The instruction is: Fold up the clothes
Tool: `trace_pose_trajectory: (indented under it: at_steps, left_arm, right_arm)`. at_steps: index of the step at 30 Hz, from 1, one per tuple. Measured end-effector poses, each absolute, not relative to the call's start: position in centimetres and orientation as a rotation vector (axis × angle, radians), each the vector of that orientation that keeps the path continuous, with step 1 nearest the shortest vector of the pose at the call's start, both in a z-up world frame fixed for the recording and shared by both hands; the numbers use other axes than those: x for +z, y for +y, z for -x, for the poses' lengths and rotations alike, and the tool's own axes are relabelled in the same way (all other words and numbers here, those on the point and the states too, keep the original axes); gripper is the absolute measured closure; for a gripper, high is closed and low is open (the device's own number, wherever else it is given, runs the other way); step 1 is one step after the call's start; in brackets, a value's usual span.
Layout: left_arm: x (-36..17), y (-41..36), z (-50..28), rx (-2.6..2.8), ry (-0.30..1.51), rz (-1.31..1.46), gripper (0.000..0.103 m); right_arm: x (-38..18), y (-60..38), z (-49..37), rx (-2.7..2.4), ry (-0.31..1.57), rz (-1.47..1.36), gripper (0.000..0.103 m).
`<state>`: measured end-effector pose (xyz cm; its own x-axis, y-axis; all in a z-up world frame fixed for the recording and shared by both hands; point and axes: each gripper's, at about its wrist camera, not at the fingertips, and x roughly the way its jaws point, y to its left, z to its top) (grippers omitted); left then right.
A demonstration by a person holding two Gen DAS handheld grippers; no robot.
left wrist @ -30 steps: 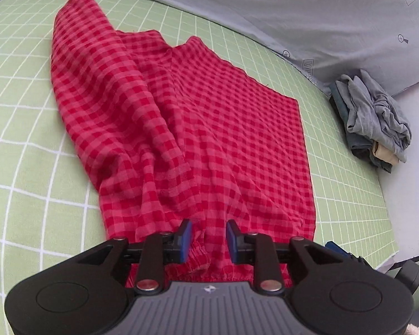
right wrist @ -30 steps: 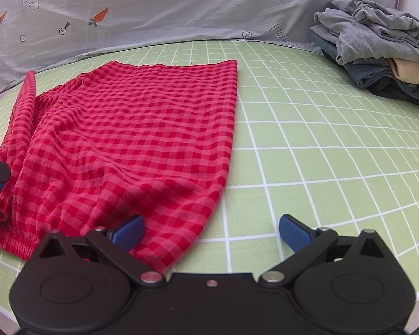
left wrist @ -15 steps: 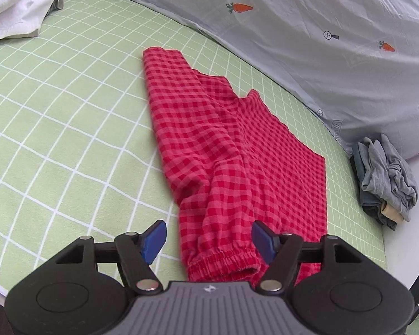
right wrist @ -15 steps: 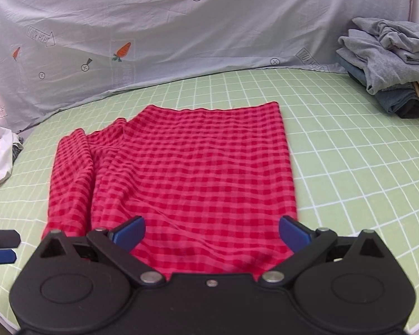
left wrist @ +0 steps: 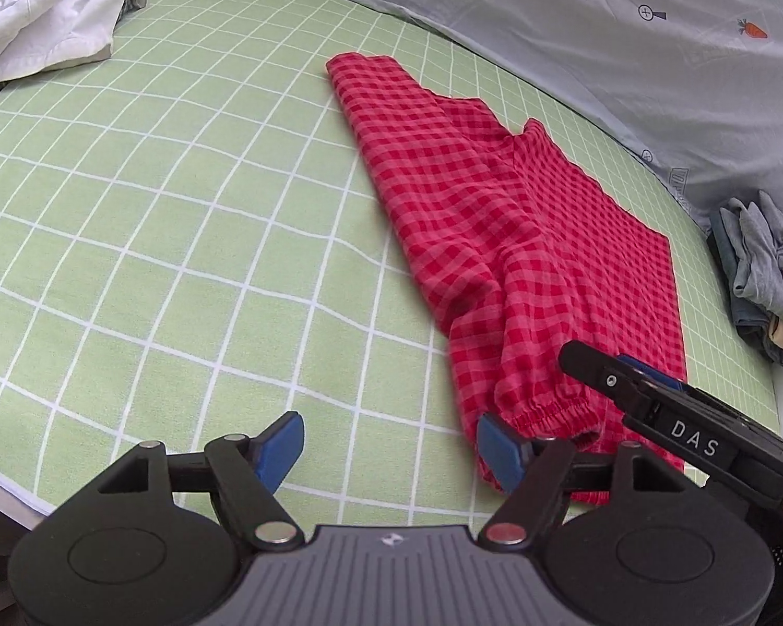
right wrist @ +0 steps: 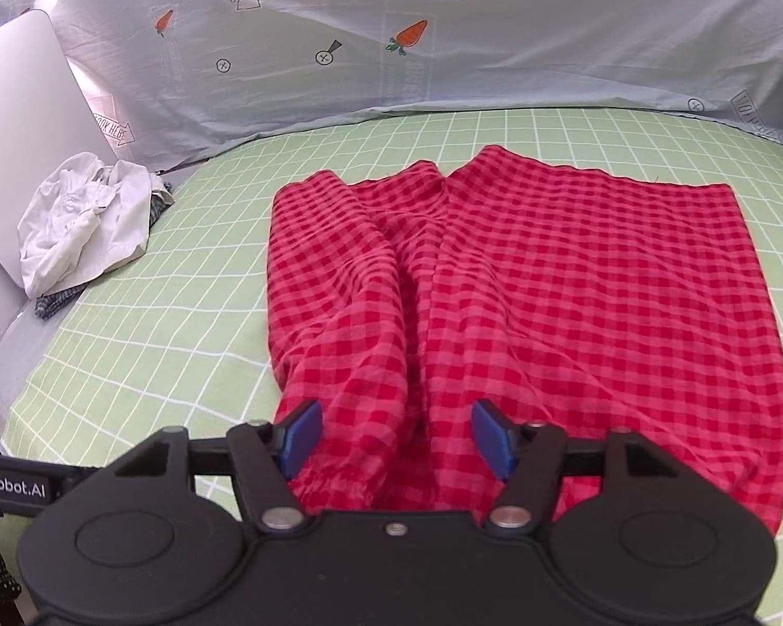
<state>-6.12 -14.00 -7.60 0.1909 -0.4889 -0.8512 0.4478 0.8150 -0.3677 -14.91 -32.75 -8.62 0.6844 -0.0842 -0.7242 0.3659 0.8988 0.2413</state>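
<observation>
The trousers (left wrist: 517, 240) are red gingham, woven in light and dark red checks, and lie spread on the green sheet (left wrist: 156, 219) with its white grid; in the right wrist view the trousers (right wrist: 548, 302) fill the middle of the sheet (right wrist: 182, 287), folded lengthwise so that the right side lies flat and smooth with a straight far edge, while the left side is rumpled into long ridges that run toward the camera. A gathered elastic band closes the near end of the cloth; it shows in both views, close to the grippers. The far end at the left is rounded into a soft roll.

The left gripper (left wrist: 391, 443) stands wide apart over the sheet's near edge and holds nothing; its right finger (left wrist: 501, 448) is at the elastic hem, its left one over bare sheet. The right gripper (right wrist: 394, 441) is also wide, hovering over the near hem with cloth showing between its blue pads; whether they touch the cloth cannot be told. In the left view the right gripper (left wrist: 652, 401) enters from the right, over the hem.

A white heap (right wrist: 83, 219) lies at the sheet's far left corner; a grey pile (left wrist: 762, 276) sits off the right end; a pale blue cover (right wrist: 417, 36) printed with carrots rises behind.
</observation>
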Motion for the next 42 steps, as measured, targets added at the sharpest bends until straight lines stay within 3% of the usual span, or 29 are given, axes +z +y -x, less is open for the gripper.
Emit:
trace_pose_trajectory:
  at_steps: [3, 5, 6, 7, 19, 37, 41, 42]
  left_arm:
    - [-7.8, -13.6, 5.6, -0.661, 1.218, 0.036, 0.029]
    - [-7.8, -13.5, 5.4, -0.664, 1.219, 0.033, 0.029]
    - [-7.8, -13.5, 5.3, -0.667, 1.217, 0.030, 0.029]
    - [-7.7, -13.6, 5.2, -0.670, 1.215, 0.028, 0.029]
    - [-7.0, -17.2, 5.4, -0.752, 1.180, -0.021, 0.029]
    - [-7.2, -27.4, 8.6, -0.959, 1.179, -0.295, 0.028]
    - [-7.6, -29.2, 9.1, -0.976, 1.190, -0.421, 0.028]
    - [-7.9, -29.7, 9.2, -0.978, 1.198, -0.456, 0.028]
  right_arm:
    - [-9.2, -32.5, 14.5, -0.237, 0.804, -0.419, 0.063]
    - [-9.6, -32.4, 14.4, -0.226, 0.819, -0.445, 0.079]
    - [-9.8, -32.4, 14.3, -0.221, 0.824, -0.457, 0.093]
    - [-9.8, -32.4, 14.4, -0.220, 0.820, -0.464, 0.098]
    - [-7.0, -35.7, 18.2, -0.308, 0.638, -0.507, 0.100]
    - [-9.0, -41.3, 28.0, -0.600, 0.532, -0.674, 0.100]
    - [-10.7, -42.0, 28.9, -0.643, 0.530, -0.760, 0.096]
    - [-11.2, -42.0, 29.2, -0.652, 0.521, -0.786, 0.090]
